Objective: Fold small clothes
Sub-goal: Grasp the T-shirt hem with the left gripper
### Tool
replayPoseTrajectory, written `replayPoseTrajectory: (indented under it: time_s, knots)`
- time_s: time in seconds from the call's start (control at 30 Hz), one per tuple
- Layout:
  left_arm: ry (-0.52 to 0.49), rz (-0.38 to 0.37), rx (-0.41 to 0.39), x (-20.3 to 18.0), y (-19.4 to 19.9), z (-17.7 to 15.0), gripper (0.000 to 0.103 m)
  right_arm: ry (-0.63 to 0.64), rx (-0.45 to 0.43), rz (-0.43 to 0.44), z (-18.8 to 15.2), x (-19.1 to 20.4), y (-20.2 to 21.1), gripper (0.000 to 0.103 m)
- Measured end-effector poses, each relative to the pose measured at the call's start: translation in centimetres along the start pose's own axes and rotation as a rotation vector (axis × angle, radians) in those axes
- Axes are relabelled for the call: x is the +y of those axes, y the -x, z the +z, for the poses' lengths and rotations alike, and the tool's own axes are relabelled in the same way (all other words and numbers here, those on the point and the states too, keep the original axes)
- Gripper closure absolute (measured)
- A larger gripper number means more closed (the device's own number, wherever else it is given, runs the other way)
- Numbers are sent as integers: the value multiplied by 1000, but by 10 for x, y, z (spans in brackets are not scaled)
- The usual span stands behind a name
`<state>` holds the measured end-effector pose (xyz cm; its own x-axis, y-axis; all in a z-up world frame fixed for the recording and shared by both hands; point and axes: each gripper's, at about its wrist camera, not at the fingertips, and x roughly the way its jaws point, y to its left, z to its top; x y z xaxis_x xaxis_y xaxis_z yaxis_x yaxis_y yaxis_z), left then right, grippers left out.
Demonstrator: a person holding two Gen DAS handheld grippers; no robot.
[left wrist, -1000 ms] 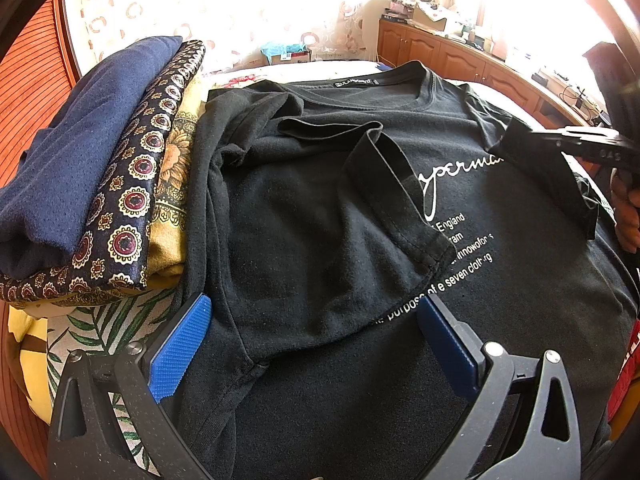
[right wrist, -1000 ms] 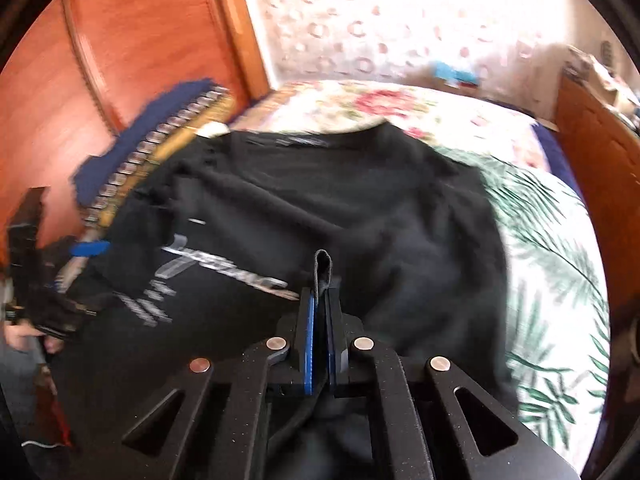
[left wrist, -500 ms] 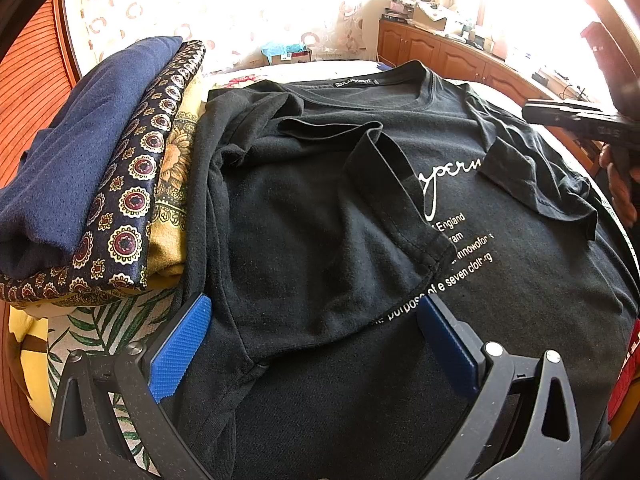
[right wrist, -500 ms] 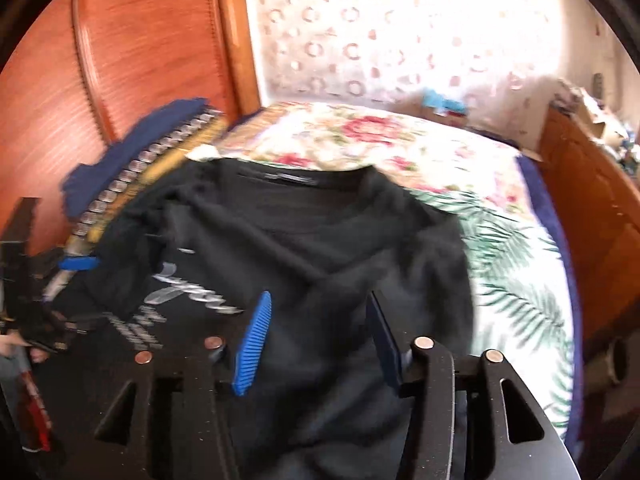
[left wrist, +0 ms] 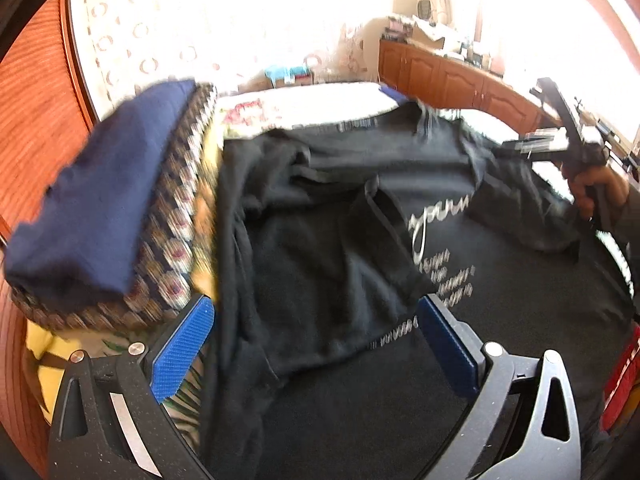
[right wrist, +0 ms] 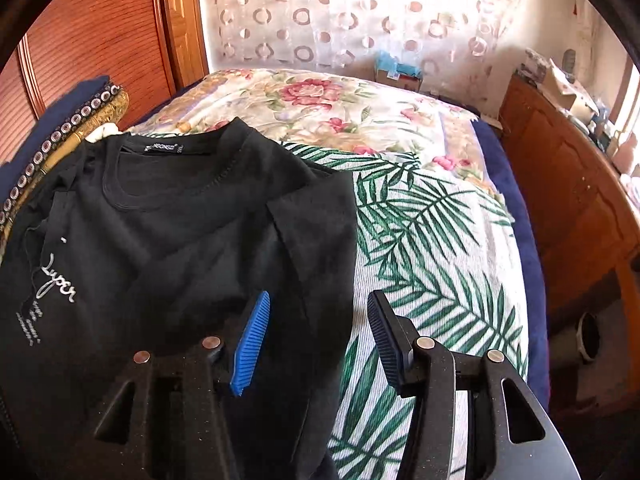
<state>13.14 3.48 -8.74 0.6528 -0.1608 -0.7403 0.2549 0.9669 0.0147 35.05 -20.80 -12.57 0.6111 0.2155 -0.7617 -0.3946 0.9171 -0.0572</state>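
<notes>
Now black T-shirt (right wrist: 192, 240) on bed (right wrist: 432, 248), right gripper (right wrist: 316, 332) open, empty

Bedspread (right wrist: 420, 216) is covering the bed, floral print at the far end, green palm-leaf print nearer the camera. Dark blue underlayer (right wrist: 524, 248) is showing along its right edge. Patterned curtain (right wrist: 340, 16) with ring motifs is hanging behind the bed, sunlight coming through. Reddish slatted wooden panel (right wrist: 92, 36) is standing at left. Wooden cabinet (right wrist: 572, 184) is running along the right side, clutter (right wrist: 560, 80) sitting on top, too small to identify. Cardboard box with teal contents (right wrist: 396, 70) is sitting by the curtain. Something red (left wrist: 620, 376) is showing at the right edge of the left view, unidentifiable.
</notes>
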Motion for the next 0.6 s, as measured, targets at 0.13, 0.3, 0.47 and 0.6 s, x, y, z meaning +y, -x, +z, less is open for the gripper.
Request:
replayPoseTrajectory:
  time_s: [0.13,0.3,0.47,0.6]
  knots:
    - [15,6,-28,12,4,31,1,-11,-30,36,-3,-4,-6,49]
    - [5,12,-7,19,-10,69,1,-5,-52,34,-9,-13,3,49]
    - [-26,39,70,13,-44,102,14,-2,-55,41,-13,-14,13,49]
    - [-74,32,140,4,-73,121,36,2,-55,37,-12,-14,13,49]
